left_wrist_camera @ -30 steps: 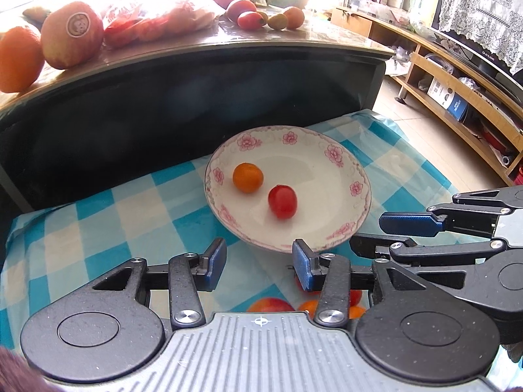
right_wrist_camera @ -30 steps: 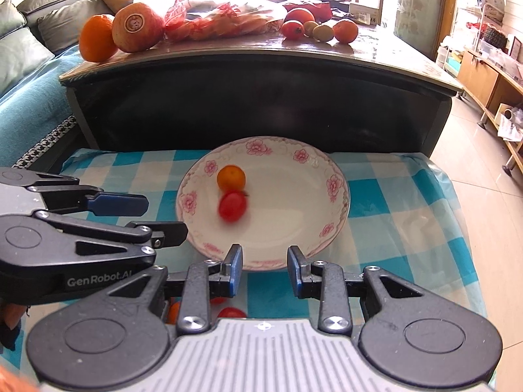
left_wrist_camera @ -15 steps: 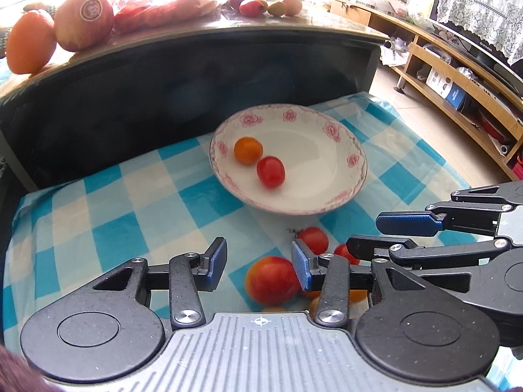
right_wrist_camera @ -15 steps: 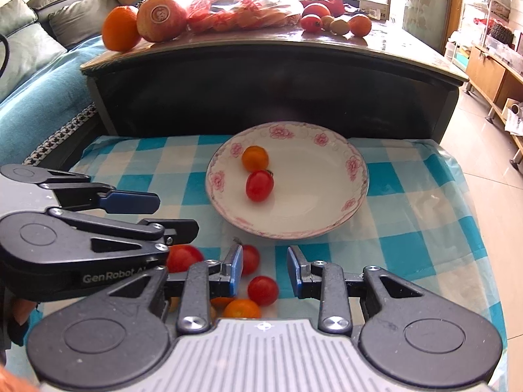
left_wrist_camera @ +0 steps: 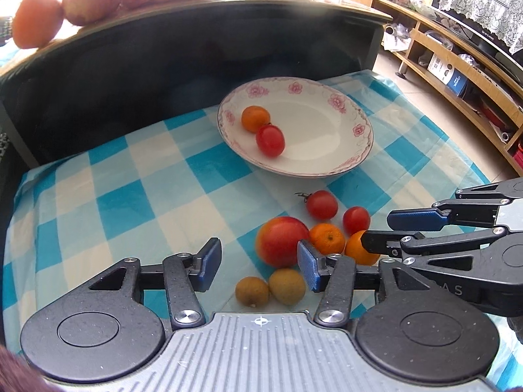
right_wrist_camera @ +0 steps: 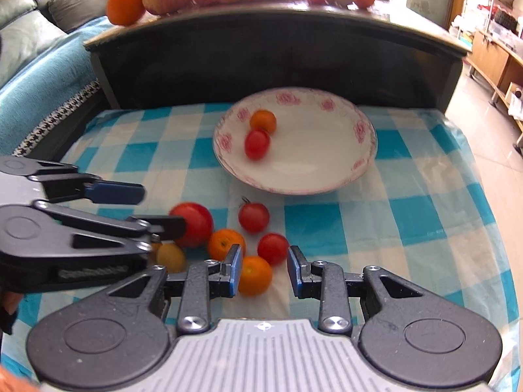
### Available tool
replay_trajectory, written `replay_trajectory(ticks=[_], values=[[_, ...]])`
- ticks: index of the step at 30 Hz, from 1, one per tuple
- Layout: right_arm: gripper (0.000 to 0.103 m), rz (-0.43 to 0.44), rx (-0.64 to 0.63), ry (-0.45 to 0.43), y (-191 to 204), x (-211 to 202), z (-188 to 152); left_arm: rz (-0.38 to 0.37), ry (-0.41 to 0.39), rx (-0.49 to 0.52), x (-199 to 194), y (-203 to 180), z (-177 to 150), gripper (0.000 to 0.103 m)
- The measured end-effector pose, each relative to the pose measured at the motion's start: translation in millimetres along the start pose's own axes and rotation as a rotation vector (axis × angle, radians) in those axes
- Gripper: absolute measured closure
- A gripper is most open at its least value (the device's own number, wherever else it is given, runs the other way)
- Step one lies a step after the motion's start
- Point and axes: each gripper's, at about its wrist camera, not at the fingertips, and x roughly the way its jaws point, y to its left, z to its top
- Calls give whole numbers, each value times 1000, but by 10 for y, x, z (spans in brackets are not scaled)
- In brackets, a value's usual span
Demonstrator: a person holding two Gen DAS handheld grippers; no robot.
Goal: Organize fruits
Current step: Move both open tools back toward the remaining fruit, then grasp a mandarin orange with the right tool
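A white flowered plate (left_wrist_camera: 313, 140) (right_wrist_camera: 310, 163) holds a small orange (left_wrist_camera: 255, 118) and a cherry tomato (left_wrist_camera: 270, 140). In front of it on the checked cloth lies a loose cluster: a big red fruit (left_wrist_camera: 279, 241), two small oranges (left_wrist_camera: 327, 237), two cherry tomatoes (left_wrist_camera: 322, 204) and two brownish longans (left_wrist_camera: 287, 285). My left gripper (left_wrist_camera: 258, 263) hovers over the big red fruit and the longans; its jaws are opening and press on nothing. My right gripper (right_wrist_camera: 265, 266) stands narrowly apart above a small orange (right_wrist_camera: 255, 274) and a cherry tomato (right_wrist_camera: 273, 248), gripping nothing.
A dark, taller table (left_wrist_camera: 196, 49) rises right behind the plate, bearing a large orange (left_wrist_camera: 36, 18), an apple and bagged fruit. A sofa (right_wrist_camera: 29, 49) lies to the left, wooden shelves (left_wrist_camera: 457, 75) to the right. The two grippers sit close side by side.
Both grippers drew back from the plate toward the near cloth edge, bringing the loose fruit cluster into view. The left jaws now stand wider apart. The tomato in the plate has rolled to beside the orange.
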Motion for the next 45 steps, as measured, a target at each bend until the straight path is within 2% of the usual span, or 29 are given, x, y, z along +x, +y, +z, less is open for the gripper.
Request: replay_trajectory(ticks=[18,36,45], values=[[69,109,72,60,37,173,-4,-29,51,-71,39,196,-83,43],[68,200,265,110,-199,332,16,-37,63,-85,70,229,-80,39],[67,134,148,120,-79,274,8,-41,78,-67,79,249,-105,39]])
